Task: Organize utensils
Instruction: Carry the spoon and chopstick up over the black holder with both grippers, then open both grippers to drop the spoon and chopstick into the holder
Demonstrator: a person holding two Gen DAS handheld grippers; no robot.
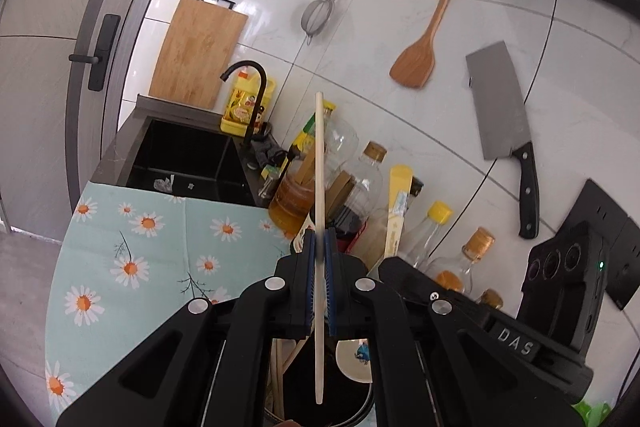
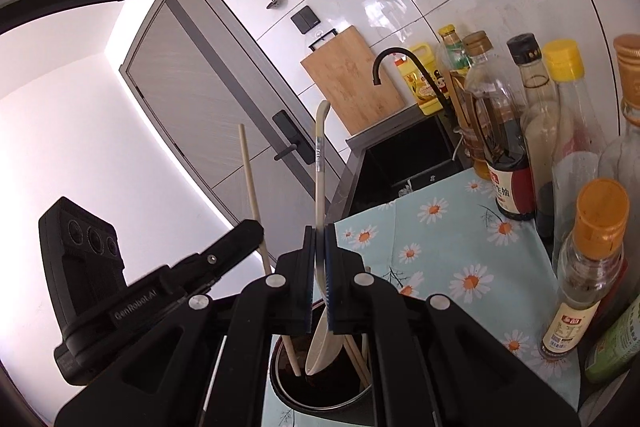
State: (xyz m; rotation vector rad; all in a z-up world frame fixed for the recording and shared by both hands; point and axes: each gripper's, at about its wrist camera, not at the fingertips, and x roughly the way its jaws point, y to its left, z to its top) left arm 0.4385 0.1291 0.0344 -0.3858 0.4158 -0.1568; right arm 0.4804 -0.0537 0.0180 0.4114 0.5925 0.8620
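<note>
My left gripper (image 1: 319, 241) is shut on a pale wooden chopstick (image 1: 319, 163), held upright with its lower end inside a dark round utensil holder (image 1: 360, 413) below. My right gripper (image 2: 319, 239) is shut on the handle of a cream ceramic spoon (image 2: 320, 163), whose bowl (image 2: 324, 351) hangs inside the same holder (image 2: 320, 401). The spoon's handle also shows in the left wrist view (image 1: 398, 211), and its bowl (image 1: 354, 359) lies over the holder. Other chopsticks (image 2: 356, 357) stand in the holder. The left gripper with its chopstick (image 2: 250, 183) shows at the left of the right wrist view.
Several sauce and oil bottles (image 2: 512, 131) crowd the counter's wall side. A daisy-print cloth (image 1: 152, 251) covers the counter beside a black sink (image 1: 188, 163) with a black tap (image 1: 256, 99). A cleaver (image 1: 504, 123), wooden spatula (image 1: 420, 55), strainer (image 1: 318, 13) and cutting board (image 1: 198, 53) are at the wall.
</note>
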